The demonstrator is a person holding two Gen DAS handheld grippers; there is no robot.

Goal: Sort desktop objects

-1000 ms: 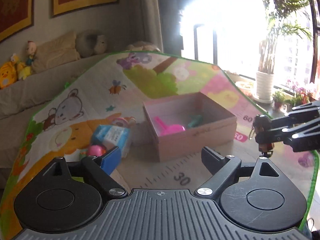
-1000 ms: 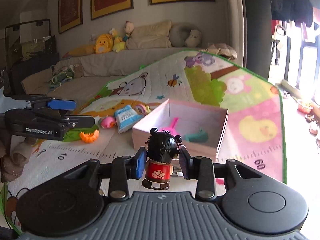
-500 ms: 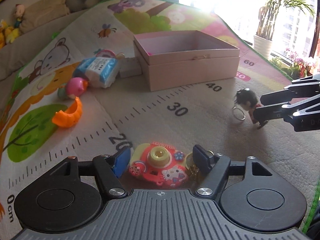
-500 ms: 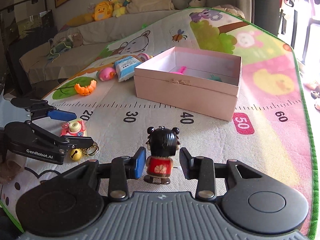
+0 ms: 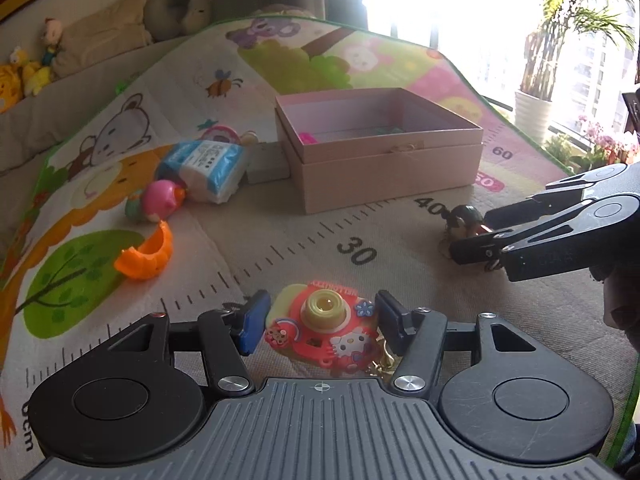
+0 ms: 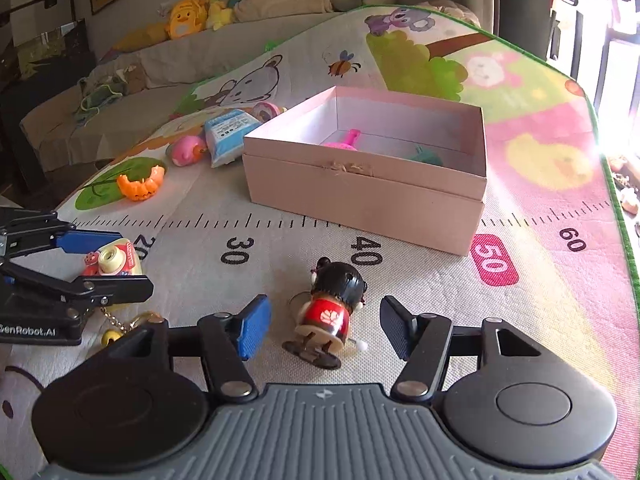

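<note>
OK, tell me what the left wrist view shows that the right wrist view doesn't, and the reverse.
Only the left wrist view: the potted palm by the window, and the toy camera's cartoon front between the left tool's pads.
Only the right wrist view: the doll's red body, standing free between the right tool's open pads.
Both: the pink box, the orange toy, the blue packet.

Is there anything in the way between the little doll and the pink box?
Nothing visible is. The doll lies tipped on the mat between the open fingers of the right gripper, and only bare mat lies between it and the pink box, whose top is open.
</note>
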